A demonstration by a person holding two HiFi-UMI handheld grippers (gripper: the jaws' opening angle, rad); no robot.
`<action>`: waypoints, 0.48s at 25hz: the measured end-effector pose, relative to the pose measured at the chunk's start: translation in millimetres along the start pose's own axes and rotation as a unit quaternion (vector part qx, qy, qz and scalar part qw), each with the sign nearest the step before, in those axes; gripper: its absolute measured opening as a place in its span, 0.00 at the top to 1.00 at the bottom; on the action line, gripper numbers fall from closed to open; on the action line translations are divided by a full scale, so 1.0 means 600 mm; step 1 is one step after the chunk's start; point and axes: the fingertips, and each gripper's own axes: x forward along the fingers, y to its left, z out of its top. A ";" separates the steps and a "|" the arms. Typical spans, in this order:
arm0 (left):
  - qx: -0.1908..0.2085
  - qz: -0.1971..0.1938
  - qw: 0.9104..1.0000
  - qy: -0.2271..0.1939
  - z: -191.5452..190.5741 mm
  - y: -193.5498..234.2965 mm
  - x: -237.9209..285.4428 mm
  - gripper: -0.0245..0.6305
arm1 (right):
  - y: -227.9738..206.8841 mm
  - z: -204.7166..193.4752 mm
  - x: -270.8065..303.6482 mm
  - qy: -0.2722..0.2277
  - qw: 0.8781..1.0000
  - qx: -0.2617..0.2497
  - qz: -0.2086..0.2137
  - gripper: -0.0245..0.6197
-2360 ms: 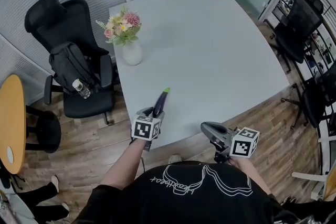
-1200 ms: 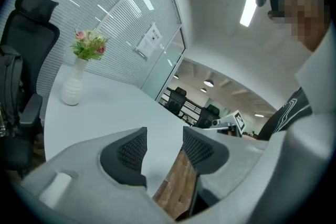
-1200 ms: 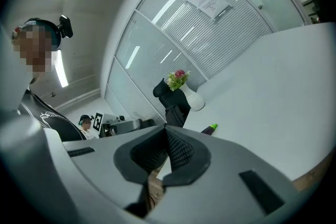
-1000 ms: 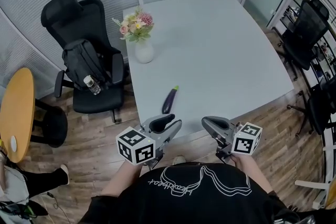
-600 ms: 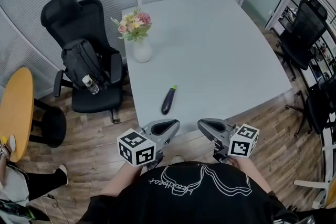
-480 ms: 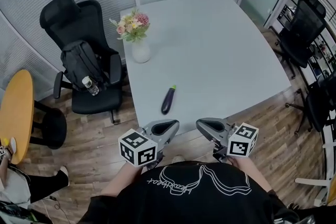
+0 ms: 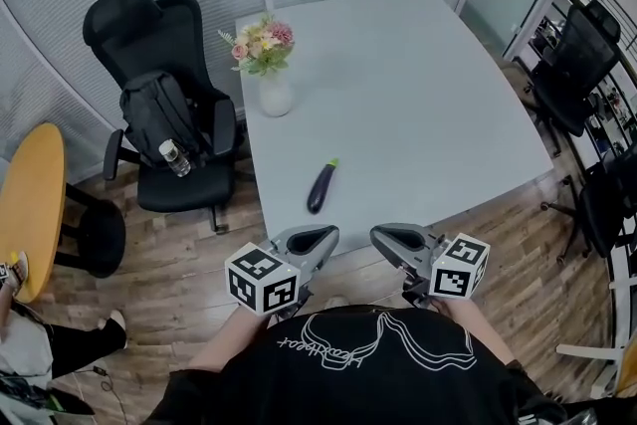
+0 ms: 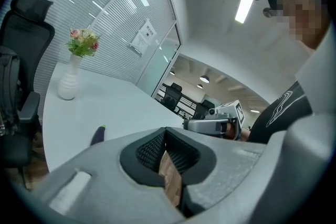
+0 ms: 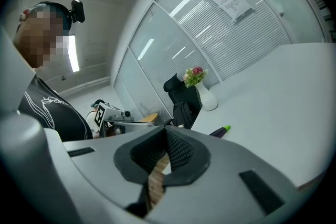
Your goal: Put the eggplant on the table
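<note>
A dark purple eggplant (image 7: 320, 186) with a green stem lies flat on the pale grey table (image 7: 418, 105), near its front left edge and touching nothing else. My left gripper (image 7: 331, 233) hovers off the table's front edge, below the eggplant, shut and empty. My right gripper (image 7: 377, 234) hangs beside it, also shut with nothing between its pads. The left gripper view shows the eggplant (image 8: 97, 135) beyond the closed left gripper (image 8: 166, 132), with the right gripper (image 8: 212, 124) to the side. In the right gripper view the eggplant (image 9: 220, 131) lies past the closed right gripper (image 9: 167, 132).
A white vase of flowers (image 7: 274, 93) stands at the table's far left. A black office chair (image 7: 164, 85) with a backpack and a bottle is left of the table. An orange round table (image 7: 25, 204) is farther left; more chairs (image 7: 567, 65) stand at the right.
The eggplant left the left gripper and now lies on the table. That gripper pulled back off the table's edge and its jaws closed. The right gripper drifted slightly left.
</note>
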 end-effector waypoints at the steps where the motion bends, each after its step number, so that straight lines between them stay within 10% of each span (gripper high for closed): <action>1: -0.001 0.001 1.000 -0.001 0.000 0.000 -0.002 0.94 | 0.001 0.001 0.001 -0.002 1.000 -0.001 0.002 0.95; 12: -0.014 0.015 1.000 -0.005 0.001 0.013 -0.008 0.94 | -0.003 0.005 0.001 -0.005 1.000 0.006 -0.001 0.95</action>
